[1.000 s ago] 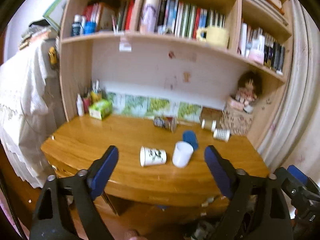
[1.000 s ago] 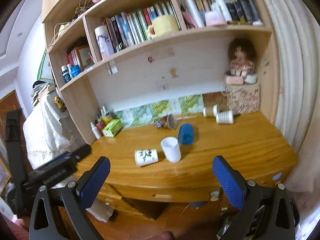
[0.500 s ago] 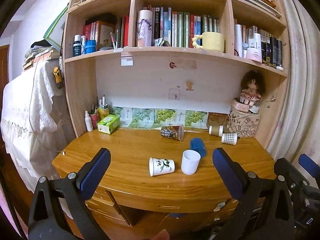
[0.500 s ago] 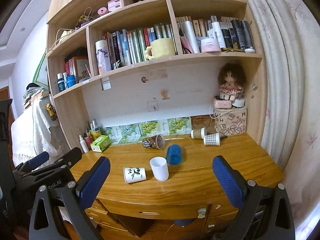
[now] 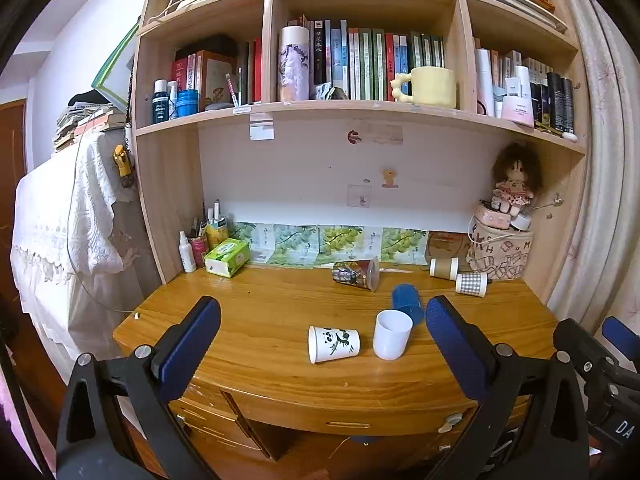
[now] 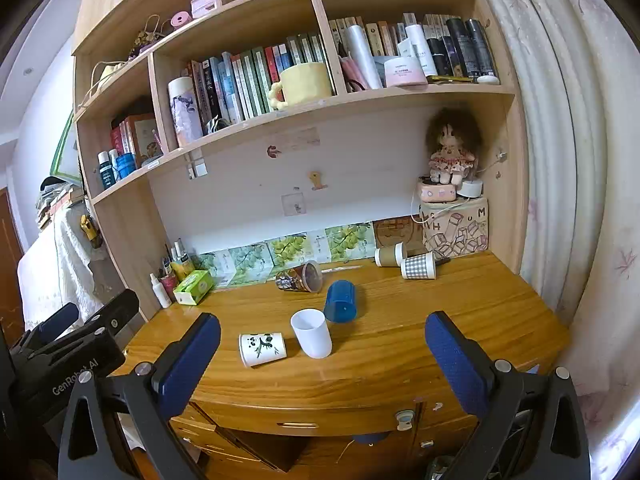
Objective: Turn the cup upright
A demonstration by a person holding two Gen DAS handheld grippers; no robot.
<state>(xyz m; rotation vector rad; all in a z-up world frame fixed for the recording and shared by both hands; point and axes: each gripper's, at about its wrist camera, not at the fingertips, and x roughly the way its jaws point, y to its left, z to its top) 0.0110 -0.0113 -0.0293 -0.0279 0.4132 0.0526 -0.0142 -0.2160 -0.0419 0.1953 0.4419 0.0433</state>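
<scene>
A white paper cup with a panda print [image 5: 333, 344] [image 6: 262, 348] lies on its side near the front of the wooden desk [image 5: 256, 320] [image 6: 460, 320]. A plain white cup [image 5: 392, 335] [image 6: 311, 333] stands upright beside it. A blue cup [image 5: 408, 303] [image 6: 341, 301], a dark printed cup [image 5: 356, 274] [image 6: 301, 277], a checked cup [image 5: 471, 283] [image 6: 418, 266] and a brown cup [image 5: 444, 268] [image 6: 390, 256] lie on their sides farther back. My left gripper [image 5: 322, 344] and right gripper [image 6: 322, 354] are both open and empty, held in front of the desk, away from the cups.
A bookshelf [image 5: 360, 112] rises behind the desk. A green tissue box [image 5: 227, 256] and bottles [image 5: 187, 249] stand at back left. A patterned box with a doll [image 5: 502, 252] stands at back right. A curtain [image 6: 560, 160] hangs on the right. Drawers [image 6: 296, 424] are below.
Both grippers have pulled back and up from the desk, so the cups look smaller and more of the shelves shows. The cups have not moved. Both grippers stay open.
</scene>
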